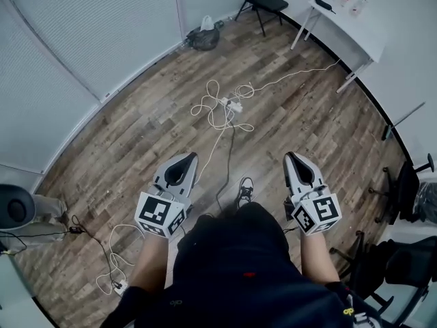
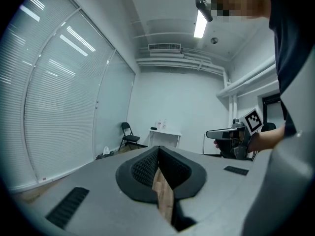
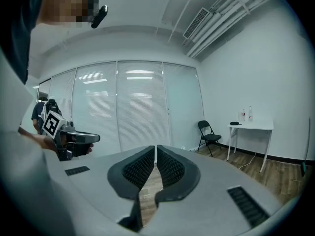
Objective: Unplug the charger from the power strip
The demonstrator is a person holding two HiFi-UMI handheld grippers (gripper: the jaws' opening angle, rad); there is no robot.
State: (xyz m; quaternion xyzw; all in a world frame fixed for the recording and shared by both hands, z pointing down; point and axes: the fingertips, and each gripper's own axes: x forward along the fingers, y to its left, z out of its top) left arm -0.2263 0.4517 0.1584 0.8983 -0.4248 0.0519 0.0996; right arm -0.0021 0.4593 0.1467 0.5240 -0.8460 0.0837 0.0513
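Observation:
Far ahead on the wooden floor lies a white power strip (image 1: 233, 104) amid loops of white cable (image 1: 213, 111); I cannot make out the charger on it at this distance. My left gripper (image 1: 190, 158) and right gripper (image 1: 289, 156) are held at waist height, pointing forward, well short of the strip. In the left gripper view the left gripper (image 2: 158, 148) is shut with nothing between its jaws, and the right gripper (image 2: 231, 134) shows at its side. In the right gripper view the right gripper (image 3: 156, 147) is likewise shut and empty.
A black folding chair (image 1: 263, 1) and a white table (image 1: 345, 23) stand at the far wall, a dark bag (image 1: 203, 38) by the blinds. A black cable (image 1: 226, 173) runs toward my shoe (image 1: 244, 190). More cable (image 1: 111, 265) lies at lower left, office chairs (image 1: 408, 183) at right.

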